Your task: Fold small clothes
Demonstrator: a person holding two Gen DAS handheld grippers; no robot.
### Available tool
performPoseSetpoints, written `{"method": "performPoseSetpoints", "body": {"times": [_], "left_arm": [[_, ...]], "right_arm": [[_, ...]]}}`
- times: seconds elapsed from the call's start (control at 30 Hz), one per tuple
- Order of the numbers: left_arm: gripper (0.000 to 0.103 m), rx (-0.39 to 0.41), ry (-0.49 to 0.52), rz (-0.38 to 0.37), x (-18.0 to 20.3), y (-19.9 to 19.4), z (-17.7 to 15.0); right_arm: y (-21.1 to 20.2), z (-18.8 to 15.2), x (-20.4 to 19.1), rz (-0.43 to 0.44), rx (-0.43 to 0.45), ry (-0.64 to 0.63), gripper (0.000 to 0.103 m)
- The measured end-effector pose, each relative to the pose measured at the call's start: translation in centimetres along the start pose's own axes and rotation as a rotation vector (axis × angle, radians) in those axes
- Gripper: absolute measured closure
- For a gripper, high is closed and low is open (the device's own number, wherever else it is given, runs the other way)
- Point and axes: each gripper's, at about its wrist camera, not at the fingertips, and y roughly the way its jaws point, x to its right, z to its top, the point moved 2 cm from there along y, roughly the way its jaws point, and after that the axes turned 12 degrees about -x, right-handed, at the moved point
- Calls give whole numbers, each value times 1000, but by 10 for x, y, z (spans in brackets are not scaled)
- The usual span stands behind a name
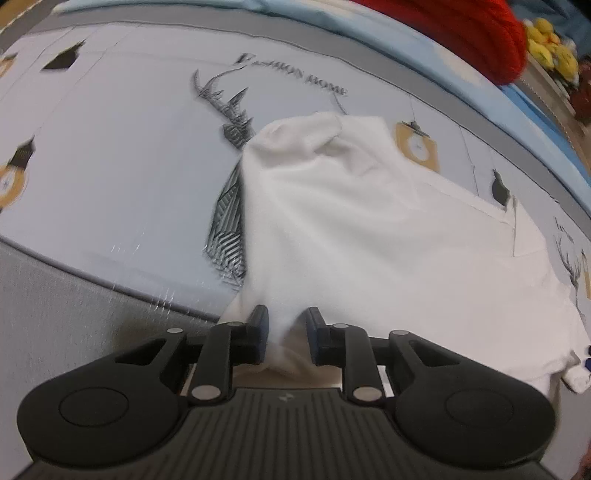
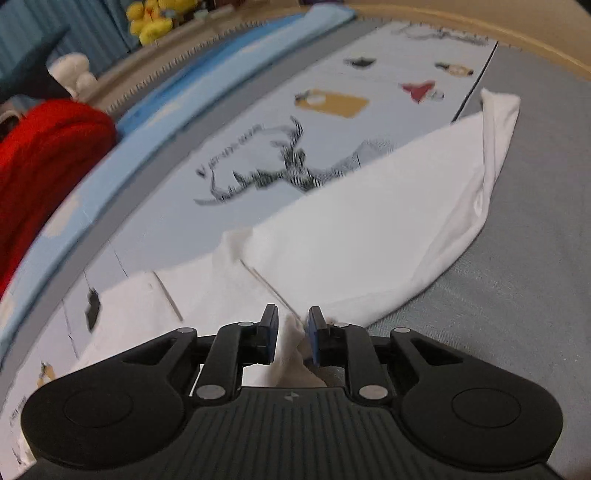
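Note:
A white small garment point(image 1: 351, 221) lies spread on a pale printed bed sheet point(image 1: 110, 166), with its far end bunched up. Its near edge rises into a fold that runs between the fingers of my left gripper point(image 1: 287, 321). The jaws stand a little apart and the cloth sits loosely in the gap. In the right wrist view the same garment point(image 2: 351, 229) lies folded over in a long band toward the far right. A small peak of its edge stands between the pads of my right gripper point(image 2: 292, 321), whose jaws are also slightly apart and not pinching it.
The sheet has a deer print point(image 2: 280, 166) and a grey border point(image 2: 535, 221) that the garment partly overlaps. A red knitted item point(image 2: 44, 147) and a light blue cloth point(image 1: 369, 26) lie at the far edge. Yellow plush toys point(image 2: 151, 18) sit beyond the bed.

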Motion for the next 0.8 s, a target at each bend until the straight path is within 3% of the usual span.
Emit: {"method": "performPoseSetpoints", "body": {"times": [0.1, 0.17, 0.2, 0.3, 0.33, 0.37, 0.43, 0.53, 0.73, 0.8], "left_arm": [[75, 61, -17, -2, 5, -20, -6], [60, 105, 8, -14, 10, -30, -11], [58, 105, 8, -3, 10, -28, -13], [59, 24, -26, 58, -3, -5, -19], [59, 43, -29, 57, -3, -10, -21], [59, 58, -30, 73, 0, -19, -23], [55, 130, 10, 49, 11, -44, -27], [40, 236, 79, 48, 29, -73, -35], [38, 334, 130, 53, 52, -91, -60], [33, 355, 154, 59, 59, -93, -67]], "right_arm": [[-17, -4, -5, 92, 82, -42, 80], [-13, -6, -8, 195, 53, -79, 72], [-8, -7, -9, 210, 21, -92, 71], [24, -13, -7, 107, -111, -135, 71], [37, -16, -3, 52, -173, -152, 74], [43, -18, 3, 52, -214, -134, 74], [35, -17, 5, 70, -205, -108, 73], [12, -12, -1, 90, -147, -139, 72], [-39, -18, -10, 170, -53, -203, 72], [-54, -21, -9, 186, -23, -234, 72]]}}
